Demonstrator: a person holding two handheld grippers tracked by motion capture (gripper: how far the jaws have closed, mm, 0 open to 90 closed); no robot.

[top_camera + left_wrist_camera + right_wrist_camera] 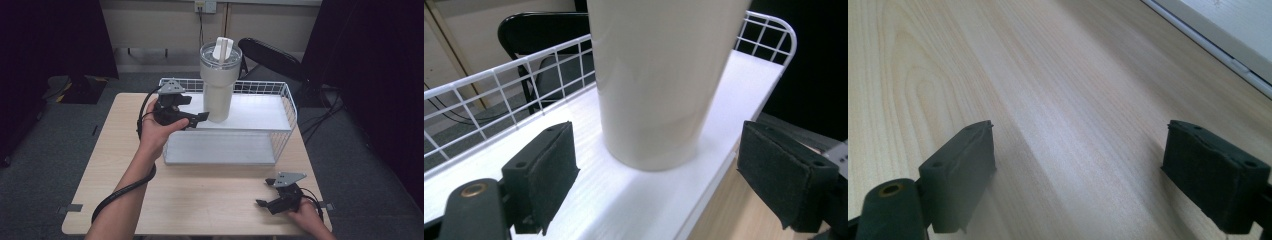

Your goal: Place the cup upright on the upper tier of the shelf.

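Right fingers [963,172]: standing wide apart, gripping nothing, hovering just over the bare wooden worktop [1048,100].
Right gripper [270,196]: sitting in a hand at the near right corner of the worktop.
Left fingers [549,172]: spreading open, one on each side of the tumbler's base, not touching it.
Tumbler [219,82]: standing upright just beyond the left fingers, on the white shelf [260,112].
Wire basket [289,102]: rising behind the tumbler, around the shelf.
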